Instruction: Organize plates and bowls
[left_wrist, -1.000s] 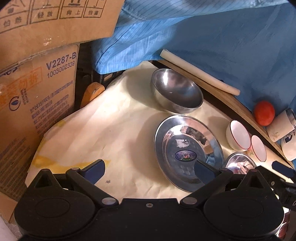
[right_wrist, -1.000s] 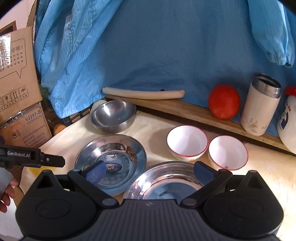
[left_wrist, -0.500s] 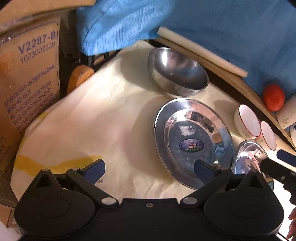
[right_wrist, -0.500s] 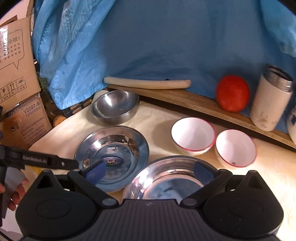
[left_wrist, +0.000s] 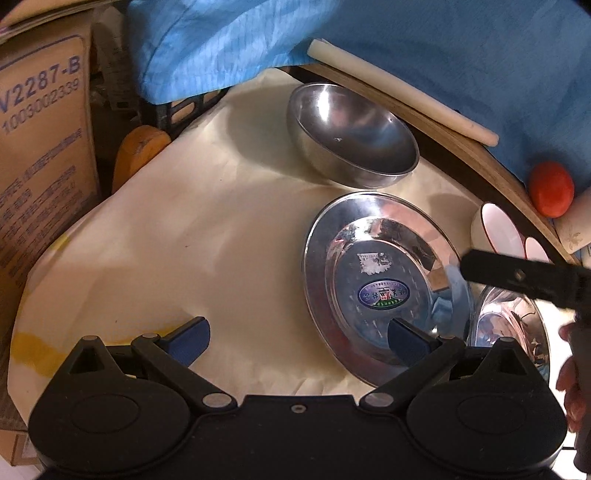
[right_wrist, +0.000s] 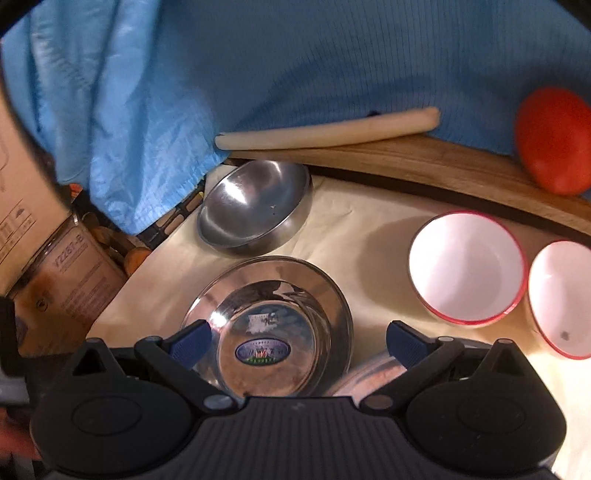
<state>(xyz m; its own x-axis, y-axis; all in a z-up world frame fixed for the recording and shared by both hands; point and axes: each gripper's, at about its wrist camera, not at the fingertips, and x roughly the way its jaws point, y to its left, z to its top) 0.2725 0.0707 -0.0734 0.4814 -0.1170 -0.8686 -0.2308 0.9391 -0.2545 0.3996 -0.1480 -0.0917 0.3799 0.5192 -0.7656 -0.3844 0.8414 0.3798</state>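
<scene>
A steel plate (left_wrist: 384, 280) with a blue oval sticker lies flat on the cream cloth, and its sticker also shows on the steel plate (right_wrist: 269, 321) in the right wrist view. Behind it rests a steel bowl (left_wrist: 351, 133), also the steel bowl (right_wrist: 255, 206). A second steel dish (left_wrist: 517, 332) sits at the plate's right edge. Two white red-rimmed bowls (right_wrist: 465, 269) (right_wrist: 561, 295) stand to the right. My left gripper (left_wrist: 299, 338) is open low over the cloth, its right finger over the plate's near rim. My right gripper (right_wrist: 297, 341) is open above the plate.
Cardboard boxes (left_wrist: 40, 140) stand on the left, with blue fabric (right_wrist: 295, 55) hanging behind. A wooden board (right_wrist: 406, 158) carrying a pale rolling pin (right_wrist: 325, 129) and a red tomato (right_wrist: 554, 140) borders the back. A hand (left_wrist: 572, 369) holds the right gripper.
The right gripper has moved forward and left, from over the second steel dish to over the stickered plate. The left gripper has shifted slightly closer to the plate. Both remain open.
</scene>
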